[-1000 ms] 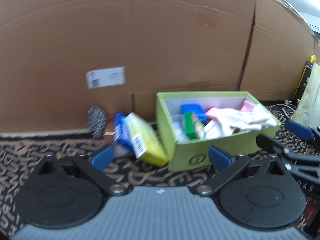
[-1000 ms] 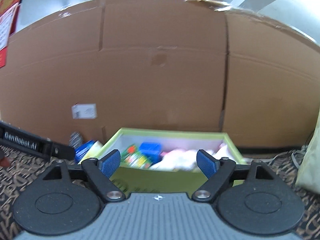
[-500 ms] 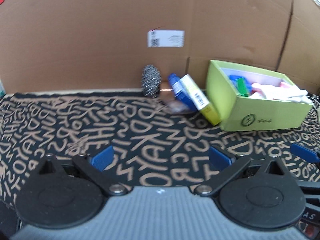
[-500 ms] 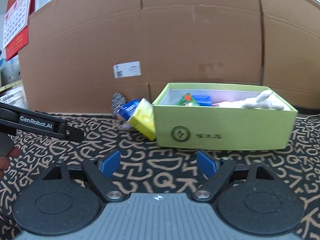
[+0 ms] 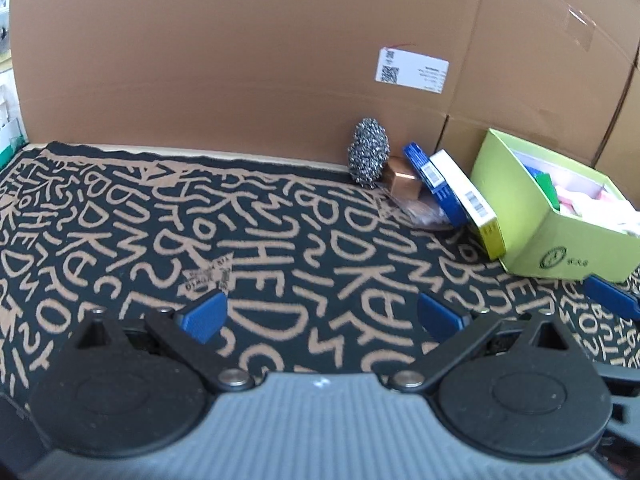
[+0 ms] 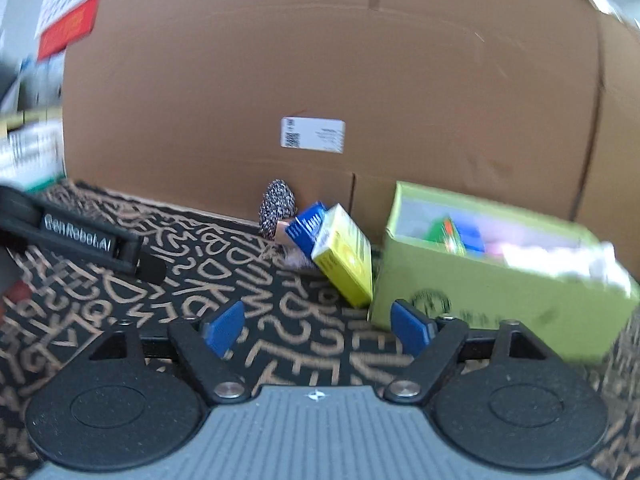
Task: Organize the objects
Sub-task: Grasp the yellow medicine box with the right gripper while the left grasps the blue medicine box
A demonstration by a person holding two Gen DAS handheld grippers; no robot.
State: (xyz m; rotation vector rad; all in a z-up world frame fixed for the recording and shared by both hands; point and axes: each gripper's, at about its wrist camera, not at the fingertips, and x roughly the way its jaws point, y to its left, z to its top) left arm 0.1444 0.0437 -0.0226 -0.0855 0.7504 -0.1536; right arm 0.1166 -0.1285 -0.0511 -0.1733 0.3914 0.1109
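A lime-green box (image 5: 532, 236) (image 6: 500, 292) holding several packets and a white cloth stands at the right on the patterned mat. A yellow box (image 5: 482, 216) (image 6: 344, 258) and a blue box (image 5: 434, 184) (image 6: 306, 226) lean against its left side. A steel scourer (image 5: 368, 152) (image 6: 277, 210) and a small copper block (image 5: 402, 178) stand by the cardboard wall. My left gripper (image 5: 322, 316) is open and empty, well short of them. My right gripper (image 6: 316, 326) is open and empty, in front of the yellow box.
A tall cardboard wall (image 5: 280, 60) with a white label (image 5: 412, 69) closes the back. The black mat with tan letters (image 5: 240, 240) covers the table. The left gripper's finger (image 6: 80, 238) crosses the right wrist view at the left. A clear wrapper (image 5: 424, 216) lies beneath the blue box.
Both grippers have pulled back and swung left from the green box, which now sits farther right. Both stay open and empty.
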